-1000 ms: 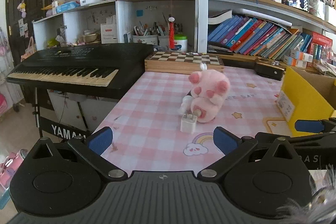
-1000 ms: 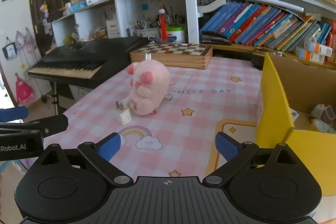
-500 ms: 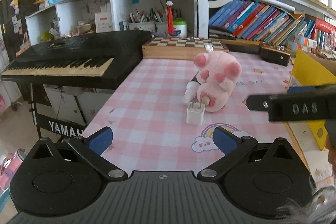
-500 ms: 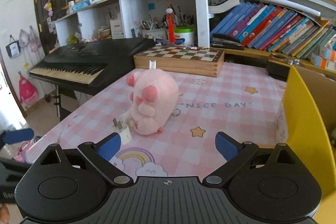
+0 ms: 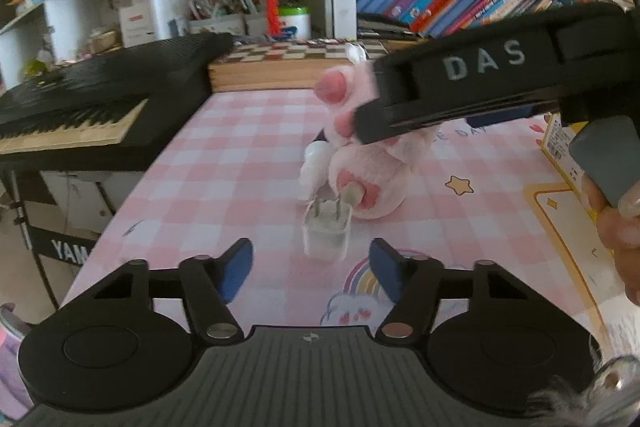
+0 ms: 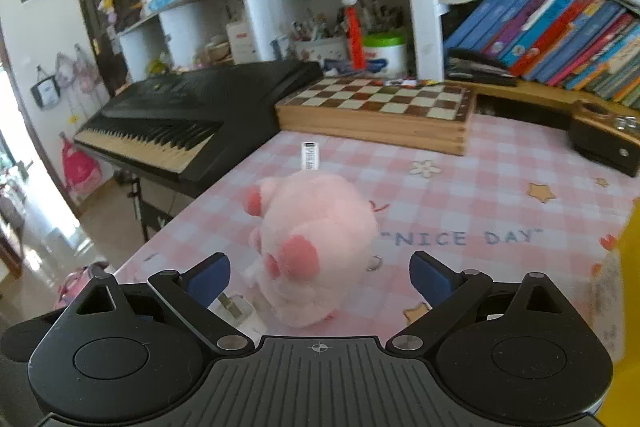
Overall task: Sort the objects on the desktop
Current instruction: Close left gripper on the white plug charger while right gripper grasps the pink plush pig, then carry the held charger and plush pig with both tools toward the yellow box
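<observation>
Plush (image 6: 316, 247) lies near the left edge of my worktop (image 6: 460, 187), well short of the chessboard (image 6: 380, 111) at the back edge. My right tool (image 6: 320, 273) stands wide just before it, touching nothing. My left tool (image 5: 312, 269) has just been narrowing, half closed, its pads clear of the charger (image 5: 326, 231), which stands prongs up beside the plush.

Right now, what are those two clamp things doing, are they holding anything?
Left gripper: open, jaws just been closing, small white plug-in charger ahead of them, not gripped.
Right gripper: open, empty, round pink plush toy between its fingers.
</observation>
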### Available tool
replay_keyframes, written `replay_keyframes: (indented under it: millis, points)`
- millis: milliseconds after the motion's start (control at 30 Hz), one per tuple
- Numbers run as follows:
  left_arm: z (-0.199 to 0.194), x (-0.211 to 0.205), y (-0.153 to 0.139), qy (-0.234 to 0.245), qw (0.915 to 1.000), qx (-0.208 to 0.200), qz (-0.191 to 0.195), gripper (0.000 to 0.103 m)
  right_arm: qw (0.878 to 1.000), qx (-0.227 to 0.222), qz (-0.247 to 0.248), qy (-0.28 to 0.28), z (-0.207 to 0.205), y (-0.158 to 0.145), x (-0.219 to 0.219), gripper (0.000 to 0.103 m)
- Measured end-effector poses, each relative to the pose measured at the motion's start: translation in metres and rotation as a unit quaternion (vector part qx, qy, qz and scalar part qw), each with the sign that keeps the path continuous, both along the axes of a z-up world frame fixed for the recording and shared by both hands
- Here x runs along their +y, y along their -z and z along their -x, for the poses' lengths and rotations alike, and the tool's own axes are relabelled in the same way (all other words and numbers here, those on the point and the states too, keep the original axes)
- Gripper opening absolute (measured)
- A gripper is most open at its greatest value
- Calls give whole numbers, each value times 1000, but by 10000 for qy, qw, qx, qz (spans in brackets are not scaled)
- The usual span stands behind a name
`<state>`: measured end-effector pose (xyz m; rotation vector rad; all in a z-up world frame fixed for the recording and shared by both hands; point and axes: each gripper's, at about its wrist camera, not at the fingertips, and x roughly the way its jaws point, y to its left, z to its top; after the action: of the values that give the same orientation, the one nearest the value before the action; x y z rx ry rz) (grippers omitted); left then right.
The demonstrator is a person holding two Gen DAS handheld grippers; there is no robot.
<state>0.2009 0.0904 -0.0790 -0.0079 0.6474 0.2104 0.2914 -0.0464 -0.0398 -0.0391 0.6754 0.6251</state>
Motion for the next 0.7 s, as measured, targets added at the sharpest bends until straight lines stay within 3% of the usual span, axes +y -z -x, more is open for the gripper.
replay_keyframes:
  millis: [233, 333, 467, 500, 533, 633, 700]
  points:
    - [-26, 3, 9, 117, 9998, 136, 124, 54, 9998, 5, 208, -12, -8, 7, 14, 97]
    - [-29, 5, 10, 117, 9996, 125, 226, 47, 9997, 58, 240, 22, -14, 12, 17, 97]
    - [-31, 5, 10, 167, 9996, 97, 229, 27, 9997, 81, 228, 61, -20, 17, 22, 97]
    - [-31, 6, 10, 146, 9996, 81, 241, 27, 9996, 104, 231, 76, -22, 18, 23, 97]
    - [-30, 8, 10, 129, 9995, 69, 278, 27, 9996, 128, 244, 97, -23, 19, 24, 95]
    - [-27, 9, 9, 120, 9995, 82, 264, 26, 9993, 247, 263, 78, -26, 22, 26, 72]
    - [-22, 9, 8, 134, 9995, 117, 247, 26, 9993, 241, 267, 76, -25, 20, 26, 68]
